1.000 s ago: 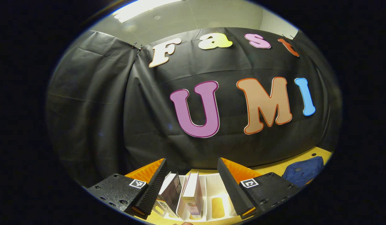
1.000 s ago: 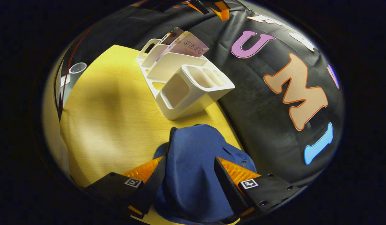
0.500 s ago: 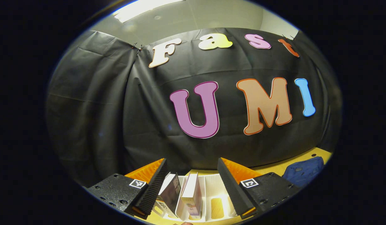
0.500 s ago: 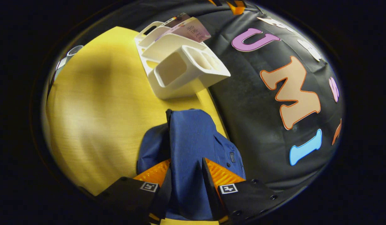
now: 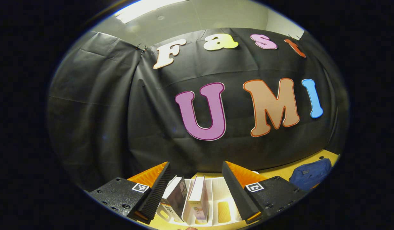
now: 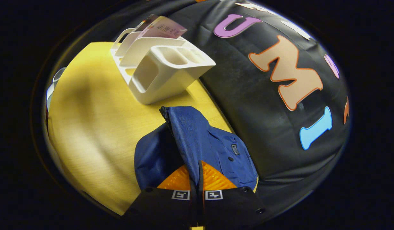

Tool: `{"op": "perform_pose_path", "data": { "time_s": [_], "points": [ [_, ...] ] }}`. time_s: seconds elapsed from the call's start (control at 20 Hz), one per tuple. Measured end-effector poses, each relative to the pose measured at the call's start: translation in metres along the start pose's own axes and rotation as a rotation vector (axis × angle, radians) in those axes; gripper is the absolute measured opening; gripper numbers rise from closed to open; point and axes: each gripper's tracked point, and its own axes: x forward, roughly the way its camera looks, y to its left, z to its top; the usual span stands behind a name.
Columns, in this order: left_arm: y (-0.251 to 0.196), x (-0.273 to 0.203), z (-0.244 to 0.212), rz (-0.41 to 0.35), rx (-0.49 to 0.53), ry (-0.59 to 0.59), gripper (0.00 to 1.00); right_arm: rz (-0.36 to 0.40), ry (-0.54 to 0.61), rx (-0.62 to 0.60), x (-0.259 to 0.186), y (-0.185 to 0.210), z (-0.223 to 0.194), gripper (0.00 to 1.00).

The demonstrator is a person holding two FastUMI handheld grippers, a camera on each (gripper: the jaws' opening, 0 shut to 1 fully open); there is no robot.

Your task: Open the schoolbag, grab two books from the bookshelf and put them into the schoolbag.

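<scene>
One blue schoolbag (image 6: pixel 213 147), one white bookshelf (image 6: pixel 158 68) and two books are on the yellow table (image 6: pixel 98 127). In the right gripper view the schoolbag lies at 6 o'clock, against the black cloth wall (image 6: pixel 254 105), with the bookshelf just beyond it at 11 o'clock. The right gripper (image 6: pixel 197 179) has its fingers pressed together on a raised fold of the schoolbag's fabric beside the zipper edge, with only the cloth between them.

In the left gripper view the left gripper (image 5: pixel 195 188) stands wide apart and holds nothing; between its fingers, lower down, the bookshelf's slots show. A dark-covered book (image 5: pixel 176 198) leans in one slot and a pale-covered book (image 5: pixel 198 198) stands upright in the next; the slots to their right hold nothing. The schoolbag sits far off at 4 o'clock in this view.

The bookshelf's end section has three small open cups. One book cover carries printed characters, too blurred to read.
</scene>
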Motion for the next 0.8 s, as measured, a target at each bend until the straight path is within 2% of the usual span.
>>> {"op": "perform_pose_path", "data": {
  "time_s": [0.3,0.45,0.8],
  "points": [
    [0.003,0.001,-0.008,0.000,0.003,0.024,0.93,0.002,0.005,0.144,-0.006,-0.040,0.022,0.05],
    [0.002,0.004,-0.013,-0.009,0.000,0.042,0.94,-0.008,0.005,0.181,-0.011,-0.060,0.028,0.02],
    [0.000,0.022,-0.032,-0.050,-0.001,0.109,0.93,-0.029,0.019,0.265,-0.008,-0.094,0.033,0.03]
  ]
}}
